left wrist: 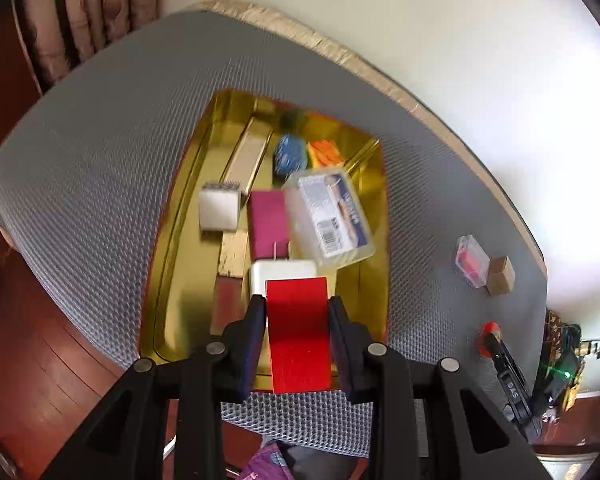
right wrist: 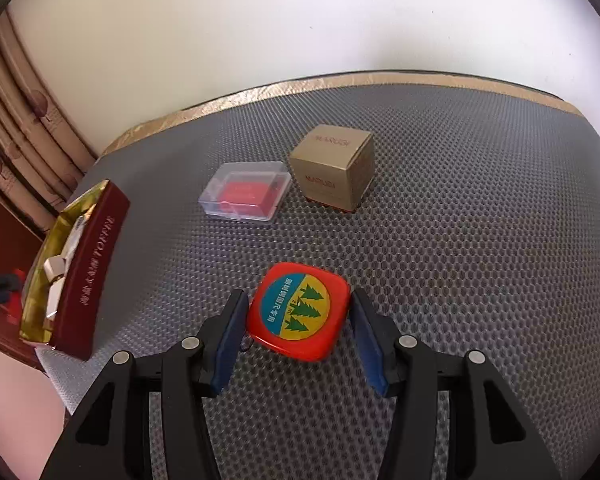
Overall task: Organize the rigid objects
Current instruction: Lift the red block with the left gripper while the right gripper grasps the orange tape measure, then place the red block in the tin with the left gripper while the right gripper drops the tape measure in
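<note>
My left gripper [left wrist: 298, 308] is shut on a flat red box [left wrist: 298, 332] and holds it above the near end of a gold-lined tin [left wrist: 168, 280]. The tin holds several items: a white block [left wrist: 284, 276], a magenta box [left wrist: 269, 222], a clear plastic case [left wrist: 332, 216], a white cube [left wrist: 219, 210], a blue object [left wrist: 290, 152]. My right gripper [right wrist: 298, 320] is open around a red tape measure [right wrist: 300, 314] lying on the grey mat [right wrist: 460, 280]; the fingers stand either side, apart from it. The right gripper also shows in the left wrist view [left wrist: 496, 344].
A small clear case with a red insert [right wrist: 246, 191] and a gold cardboard cube [right wrist: 334, 168] sit on the mat beyond the tape measure. The tin's maroon side [right wrist: 88, 276] stands at the left. The table's far edge meets a white wall.
</note>
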Tool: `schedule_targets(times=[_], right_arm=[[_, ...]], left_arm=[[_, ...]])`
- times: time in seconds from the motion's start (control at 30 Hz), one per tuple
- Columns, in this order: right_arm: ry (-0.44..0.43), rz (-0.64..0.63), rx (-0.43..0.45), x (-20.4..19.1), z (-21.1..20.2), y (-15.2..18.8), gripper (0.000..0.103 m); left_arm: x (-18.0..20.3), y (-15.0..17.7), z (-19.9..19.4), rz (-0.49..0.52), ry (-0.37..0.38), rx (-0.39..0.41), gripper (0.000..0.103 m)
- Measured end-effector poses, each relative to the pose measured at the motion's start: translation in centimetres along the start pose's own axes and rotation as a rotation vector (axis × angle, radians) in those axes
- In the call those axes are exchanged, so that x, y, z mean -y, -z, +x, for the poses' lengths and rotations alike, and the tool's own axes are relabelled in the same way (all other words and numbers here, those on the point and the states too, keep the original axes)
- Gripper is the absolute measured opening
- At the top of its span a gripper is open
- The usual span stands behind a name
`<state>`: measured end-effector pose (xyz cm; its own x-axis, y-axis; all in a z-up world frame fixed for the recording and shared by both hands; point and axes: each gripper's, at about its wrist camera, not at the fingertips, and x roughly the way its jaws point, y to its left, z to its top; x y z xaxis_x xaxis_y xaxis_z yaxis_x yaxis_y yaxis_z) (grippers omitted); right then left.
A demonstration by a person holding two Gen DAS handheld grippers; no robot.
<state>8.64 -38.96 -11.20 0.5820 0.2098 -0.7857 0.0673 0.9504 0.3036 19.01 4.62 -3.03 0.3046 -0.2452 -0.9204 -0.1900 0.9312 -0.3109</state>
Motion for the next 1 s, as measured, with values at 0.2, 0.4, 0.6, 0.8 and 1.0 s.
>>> schedule_targets(times=[0.2, 0.4, 0.6, 0.8, 1.0], right_arm=[[-0.027, -0.025, 0.011, -1.5, -0.7, -0.4, 0.049], [-0.046, -0.041, 0.01, -2.2, -1.0, -0.3, 0.049], [-0.047, -0.051, 0.006, -2.6, -1.1, -0.3, 0.049], [-0.089, -0.078, 0.013, -4.6, -2.1, -0.8, 0.049], [-0.21, -0.23, 0.017, -12.2, -3.2, -2.7, 0.049]], left_arm=[[1.8, 0.0, 2.3, 0.047, -0.002, -0.009, 0.031], [3.4, -0.2, 5.2, 0.092, 0.002, -0.042, 0.032], [4.3, 0.2, 5.3, 0.143, 0.007, -0.004, 0.033], [0.0, 2.5, 0.2, 0.0, 0.011, 0.165, 0.033], [-5.2, 7.8, -4.9, -0.094, -0.214, 0.398, 0.053]])
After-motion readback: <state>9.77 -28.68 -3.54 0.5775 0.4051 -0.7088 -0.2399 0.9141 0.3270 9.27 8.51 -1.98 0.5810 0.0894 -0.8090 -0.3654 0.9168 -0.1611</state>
